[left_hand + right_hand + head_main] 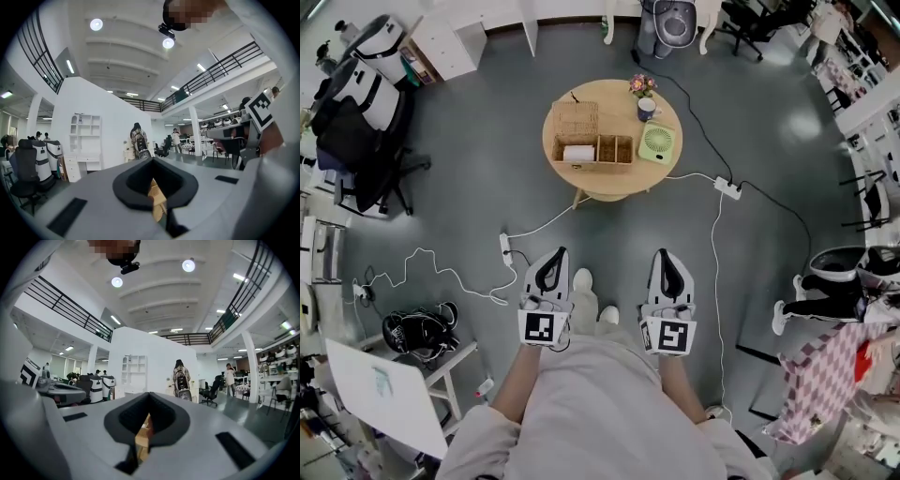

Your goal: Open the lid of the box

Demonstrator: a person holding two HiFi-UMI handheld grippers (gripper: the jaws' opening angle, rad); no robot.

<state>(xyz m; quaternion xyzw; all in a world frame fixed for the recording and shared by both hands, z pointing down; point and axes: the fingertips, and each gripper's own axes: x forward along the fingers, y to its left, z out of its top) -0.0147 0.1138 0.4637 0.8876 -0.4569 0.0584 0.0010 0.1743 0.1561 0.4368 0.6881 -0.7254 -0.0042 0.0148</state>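
Closest below the head camera is the person's torso in a pale shirt (609,412), with both forearms reaching forward to the two hand-held tools. Grey-white with black pads and a marker cube at its back, the left gripper (555,253) has its jaws pressed together with nothing clamped. On the other side, the right gripper (666,253) stands the same way, tips meeting and nothing held. Both point out over the grey floor side by side, with the person's white shoes (583,279) between them. Well ahead of the jaws, roughly between the lines they point along, stands a round light-wood table (614,186). On it sits the wooden box with open compartments (609,150), a white roll (578,154) in its left compartment. A square woven wicker panel (575,119) lies against the box's far left side; whether that is the lid I cannot tell. Right of the box are a small green fan (657,142), a blue mug (646,110) and pink flowers (642,85). Each gripper view shows a sliver of tan wood through the loop behind the closed tips
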